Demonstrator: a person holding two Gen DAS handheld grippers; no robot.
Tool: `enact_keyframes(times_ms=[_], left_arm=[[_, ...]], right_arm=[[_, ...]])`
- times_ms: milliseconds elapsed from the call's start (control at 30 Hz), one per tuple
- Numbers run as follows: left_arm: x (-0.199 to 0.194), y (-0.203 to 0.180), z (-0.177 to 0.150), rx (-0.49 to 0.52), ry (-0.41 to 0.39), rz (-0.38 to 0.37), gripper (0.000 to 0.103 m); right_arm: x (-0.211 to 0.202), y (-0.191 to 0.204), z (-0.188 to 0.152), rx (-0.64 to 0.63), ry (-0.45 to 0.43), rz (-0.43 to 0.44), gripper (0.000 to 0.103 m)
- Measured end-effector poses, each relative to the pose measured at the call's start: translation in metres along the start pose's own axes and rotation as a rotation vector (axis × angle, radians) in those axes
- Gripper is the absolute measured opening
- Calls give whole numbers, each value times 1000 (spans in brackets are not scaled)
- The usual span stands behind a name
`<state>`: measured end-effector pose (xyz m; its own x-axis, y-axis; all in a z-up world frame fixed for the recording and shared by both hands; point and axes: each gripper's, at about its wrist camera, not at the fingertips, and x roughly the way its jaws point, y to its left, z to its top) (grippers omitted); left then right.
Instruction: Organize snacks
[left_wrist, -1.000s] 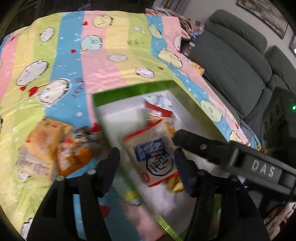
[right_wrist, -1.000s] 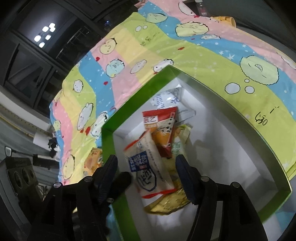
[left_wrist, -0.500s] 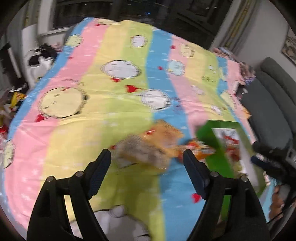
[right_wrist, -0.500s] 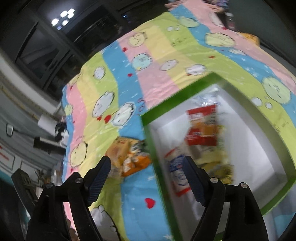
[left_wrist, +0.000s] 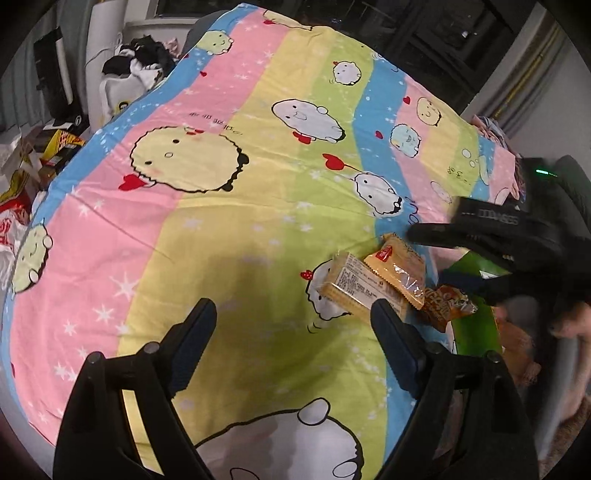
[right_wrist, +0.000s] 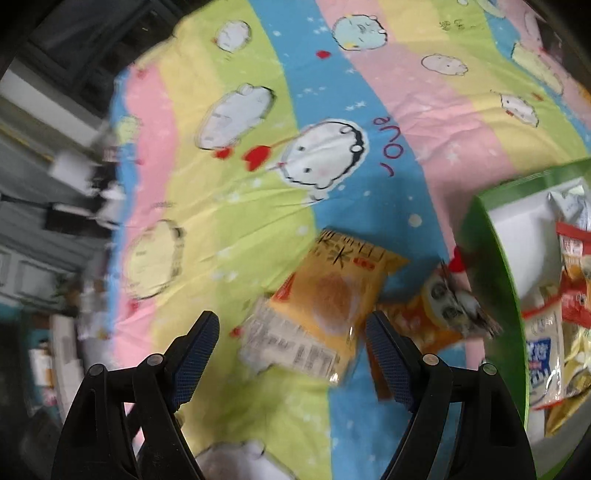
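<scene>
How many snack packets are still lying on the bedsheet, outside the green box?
3, bunched together beside the green box: a yellow packet on top, a pale cracker pack partly under it, and an orange packet nearest the box. Others could be hidden underneath.

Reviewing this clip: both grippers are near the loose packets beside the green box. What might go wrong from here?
1. The yellow packet overlaps the pale packet, so the right gripper may pinch both or drag one.
2. The orange packet lies against the green box wall, leaving little room for a finger.
3. The left gripper, jaws opening and empty, is near the same pile; the tools may collide.
</scene>
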<state>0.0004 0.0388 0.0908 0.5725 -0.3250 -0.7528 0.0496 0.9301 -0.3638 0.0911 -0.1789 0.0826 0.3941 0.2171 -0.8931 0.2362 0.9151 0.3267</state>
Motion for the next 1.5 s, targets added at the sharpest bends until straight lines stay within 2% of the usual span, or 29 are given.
enact_keyframes(times_ms=[133,300,367,400,433,467,700,867,933,1133,1200,1300,1367,1500], left_arm=[[3,2,-4,8,17,-10,87],[10,4,-6,15,26,-8,88],[14,6,-6,9,33,-4,88],[15,6,-7,6,37,-3,88],[16,6,-7,6,40,-3,88],[16,6,-8,5,44,-2,88],[11,4,-9,5,46,-9,88],[10,6,-10,-14,55,14,87],[9,9,-11,-28,56,7,87],[8,11,-16,-41,66,18,87],[10,11,-19,-40,82,19,87],[11,7,-24,-32,96,15,86],[9,2,-27,-18,102,6,86],[7,-11,-33,6,113,-18,86]], right_arm=[[29,1,7,13,17,-141,82],[48,-7,12,28,18,-183,81],[48,-2,10,-10,-3,-220,70],[47,0,9,-26,-13,-233,67],[46,0,8,-31,-22,-222,60],[44,0,8,-34,-27,-209,58],[9,-3,-6,-47,-27,-60,57],[-24,12,-45,-184,-13,106,58],[-26,12,-64,-218,12,127,58],[-8,-3,-109,-230,103,93,58],[0,-10,-115,-224,124,73,58],[-3,-18,-119,-211,115,57,58],[-10,-22,-118,-205,85,36,63],[-37,-37,-114,-156,12,70,64]])
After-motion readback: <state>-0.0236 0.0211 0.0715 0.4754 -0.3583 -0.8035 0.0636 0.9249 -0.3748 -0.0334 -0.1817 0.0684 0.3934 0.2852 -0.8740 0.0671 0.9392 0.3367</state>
